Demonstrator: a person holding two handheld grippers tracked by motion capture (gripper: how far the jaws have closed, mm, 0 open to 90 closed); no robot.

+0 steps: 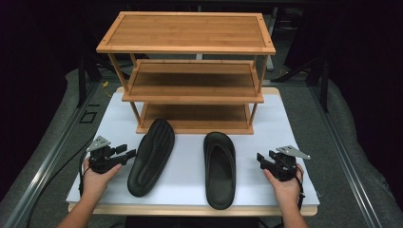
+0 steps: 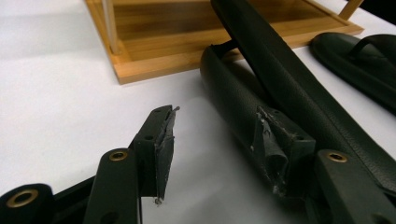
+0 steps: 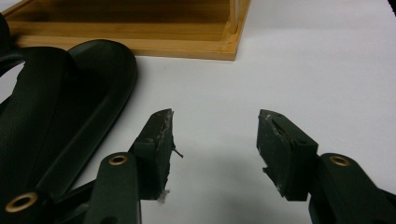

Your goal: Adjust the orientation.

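Observation:
Two black slippers lie on the white tabletop [image 1: 280,123] in front of a bamboo shoe rack [image 1: 190,71]. The left slipper [image 1: 151,156] lies sole up and slanted; the right slipper [image 1: 219,168] lies strap up. My left gripper [image 1: 129,154] rests just left of the overturned slipper. In the left gripper view its jaws [image 2: 217,126] stand open over bare table, and the right jaw lies against the slipper's edge [image 2: 229,93]. My right gripper [image 1: 261,157] sits to the right of the upright slipper, open [image 3: 215,121] with nothing between its pads; that slipper [image 3: 70,102] lies off to the left in the right gripper view.
The rack has three shelves, and its bottom shelf [image 2: 187,32] stands close behind the slippers' toes. The tabletop's wooden front edge [image 1: 190,209] runs just under the slippers' heels. Dark floor and grey rails flank the table.

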